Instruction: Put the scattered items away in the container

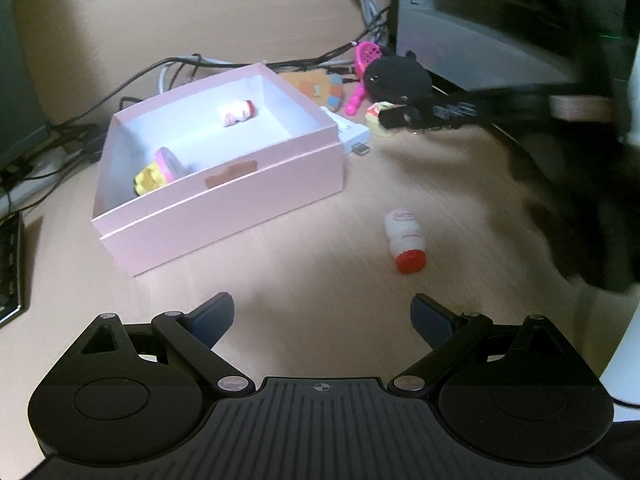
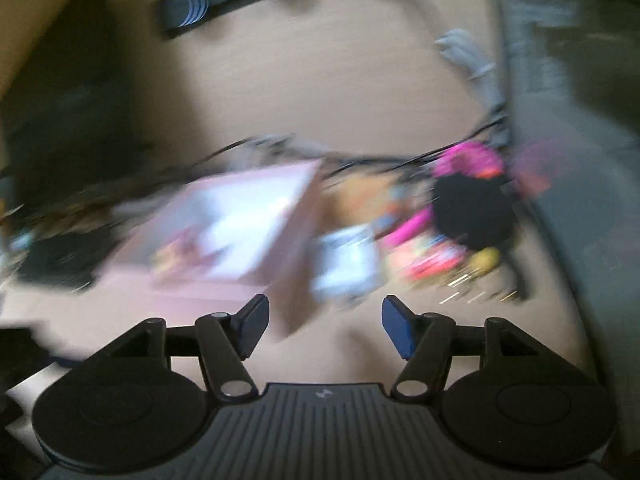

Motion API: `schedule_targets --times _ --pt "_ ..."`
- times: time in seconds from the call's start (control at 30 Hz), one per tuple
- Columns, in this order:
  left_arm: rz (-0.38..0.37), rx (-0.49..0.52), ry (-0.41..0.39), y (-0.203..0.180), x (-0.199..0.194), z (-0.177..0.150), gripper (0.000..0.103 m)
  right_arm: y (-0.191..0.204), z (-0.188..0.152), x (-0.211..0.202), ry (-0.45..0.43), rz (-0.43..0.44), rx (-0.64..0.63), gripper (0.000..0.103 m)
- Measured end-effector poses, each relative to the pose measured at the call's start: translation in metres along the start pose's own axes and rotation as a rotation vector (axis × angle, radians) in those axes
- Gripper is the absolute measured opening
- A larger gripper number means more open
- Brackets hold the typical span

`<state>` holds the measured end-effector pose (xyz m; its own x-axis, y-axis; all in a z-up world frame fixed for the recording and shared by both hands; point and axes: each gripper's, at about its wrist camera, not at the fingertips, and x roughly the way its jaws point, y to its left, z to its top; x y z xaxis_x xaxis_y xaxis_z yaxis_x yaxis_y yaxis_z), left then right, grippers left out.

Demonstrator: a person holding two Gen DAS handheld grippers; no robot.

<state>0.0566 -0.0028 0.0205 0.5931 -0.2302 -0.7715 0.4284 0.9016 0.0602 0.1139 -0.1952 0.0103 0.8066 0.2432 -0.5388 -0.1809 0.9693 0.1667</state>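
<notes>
Pink cardboard is filling the middle of my left wrist view: the open box (image 1: 224, 184) is sitting on the wooden tabletop (image 1: 320, 280), and I am seeing two toys lying inside it, a yellow-and-pink one (image 1: 158, 170) against the near wall and a small white-and-red one (image 1: 237, 113) toward the far side. My left gripper (image 1: 322, 320) is hovering low over the tabletop with its jaws spread wide and nothing between them. Just ahead and to the right of it, a small white bottle with a red cap (image 1: 405, 246) is lying on its side, well apart from the box. Behind the box, a pink toy strainer (image 1: 362, 76) and a black round pouch (image 1: 396, 76) are sitting among cables (image 1: 180, 64). My right wrist view is smearing badly, but I am making out the right gripper (image 2: 324, 326) with its jaws parted and holding nothing, the box (image 2: 240, 224) blurred ahead of it.
</notes>
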Motion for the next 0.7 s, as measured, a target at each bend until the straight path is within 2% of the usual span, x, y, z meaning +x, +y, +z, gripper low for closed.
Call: schedule_targets --times 0.07,0.13,0.3,0.47,0.7 --pt "0.008 0.014 -0.004 0.001 -0.002 0.0 0.098 -0.003 0.007 0.022 -0.024 -0.114 -0.02 0.063" --pt "0.015 0.029 -0.01 0.001 -0.006 -0.003 0.098 -0.004 0.012 0.043 -0.02 -0.178 -0.048 0.063" --pt "0.023 0.006 -0.003 0.006 -0.007 -0.009 0.098 -0.007 0.013 0.081 0.04 -0.252 -0.094 0.065" --pt "0.005 -0.032 -0.015 0.005 -0.004 -0.006 0.098 -0.01 0.01 0.068 0.061 -0.213 -0.084 0.062" --pt "-0.021 -0.039 -0.048 -0.02 0.008 0.0 0.098 -0.01 -0.02 -0.025 0.049 -0.109 -0.062 0.062"
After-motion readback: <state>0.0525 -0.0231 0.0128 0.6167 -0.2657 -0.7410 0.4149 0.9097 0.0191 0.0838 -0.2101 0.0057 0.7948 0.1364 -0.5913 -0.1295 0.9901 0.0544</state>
